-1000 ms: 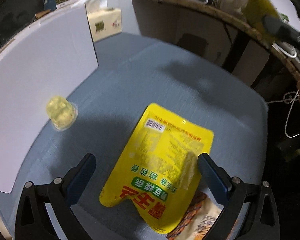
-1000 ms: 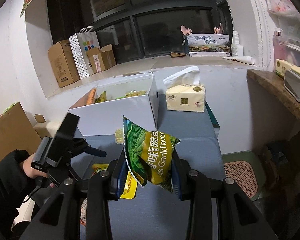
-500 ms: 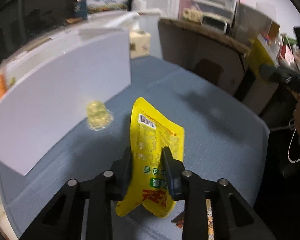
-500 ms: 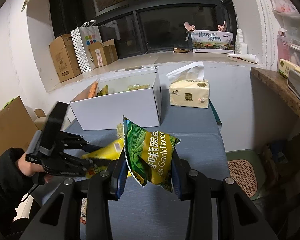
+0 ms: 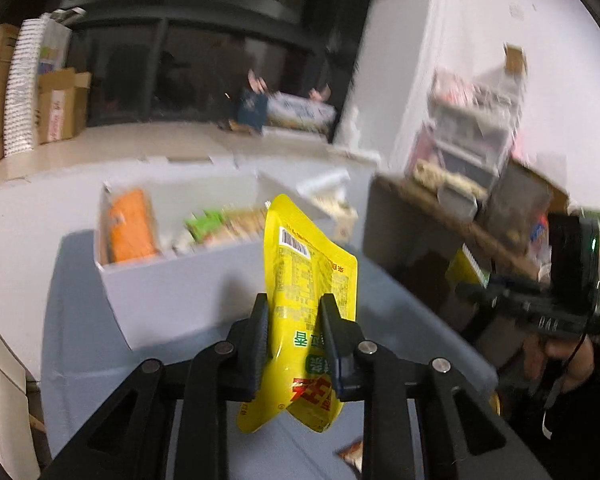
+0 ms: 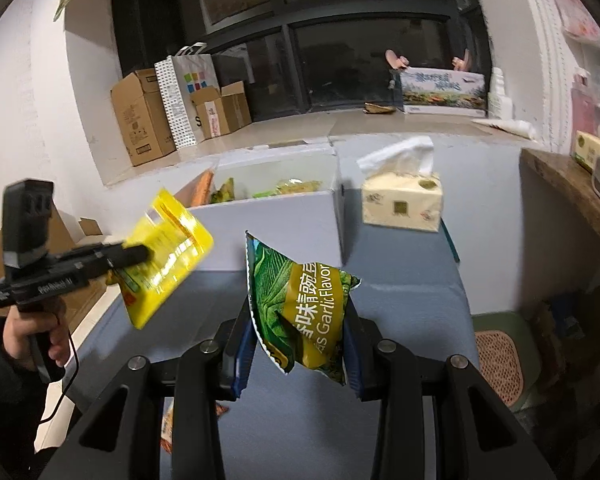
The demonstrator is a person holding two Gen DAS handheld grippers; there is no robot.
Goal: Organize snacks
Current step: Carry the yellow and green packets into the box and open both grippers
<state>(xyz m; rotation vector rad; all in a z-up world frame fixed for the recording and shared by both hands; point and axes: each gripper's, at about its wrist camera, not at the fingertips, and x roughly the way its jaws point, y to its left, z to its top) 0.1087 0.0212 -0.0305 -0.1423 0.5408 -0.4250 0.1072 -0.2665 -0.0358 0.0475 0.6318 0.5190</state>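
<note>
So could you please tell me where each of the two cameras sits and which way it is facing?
Left wrist: on the left gripper, facing the white box; its fingers pinch a yellow packet; the other hand shows at right.
Right wrist: on the right gripper, facing the same box and a tissue pack; it grips a green bag; the left hand shows.
Shared: box, yellow packet, blue table.

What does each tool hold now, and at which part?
Left tool pinches the yellow pouch near its middle; right tool grips the green bag across its lower half.
</note>
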